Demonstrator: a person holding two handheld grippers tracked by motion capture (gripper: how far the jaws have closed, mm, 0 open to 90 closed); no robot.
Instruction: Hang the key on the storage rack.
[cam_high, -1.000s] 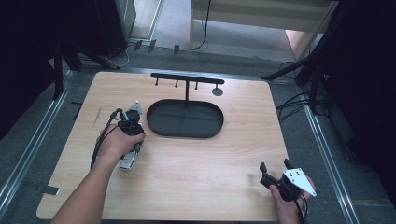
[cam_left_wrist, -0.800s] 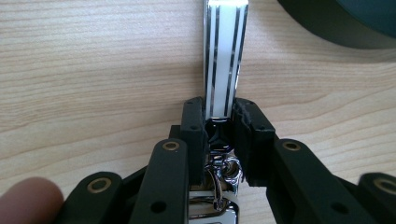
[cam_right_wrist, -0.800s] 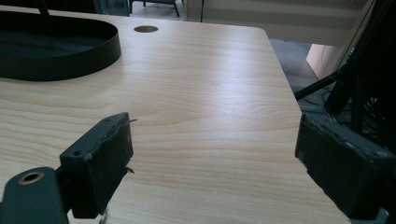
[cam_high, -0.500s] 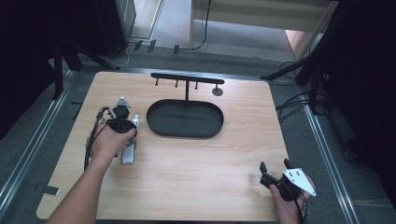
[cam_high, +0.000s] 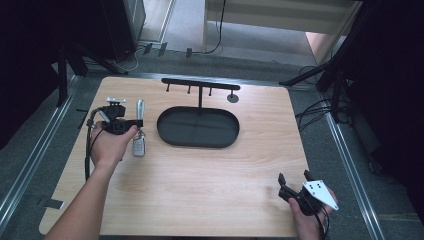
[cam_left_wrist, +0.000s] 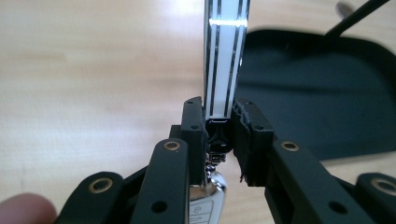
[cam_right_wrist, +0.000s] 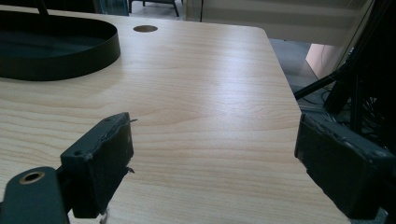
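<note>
Silver key fob (cam_high: 138, 147) dangled above the wooden table (cam_high: 210, 175), its strap pinched tight in the left gripper (cam_high: 131, 123), seemingly bound for the black tray's (cam_high: 198, 126) hooks; right gripper (cam_high: 295, 184) rested agape.

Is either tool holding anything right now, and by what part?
The left tool is shut on the key, gripping its black middle joint; the fob dangles below. The right tool is open and holds nothing.

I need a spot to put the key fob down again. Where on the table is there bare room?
Bare wood spreads between the black tray and the right tongs, and along the table near edge. The tray's floor is bare too. It is crowded only where the left tongs grip the key fob.
</note>
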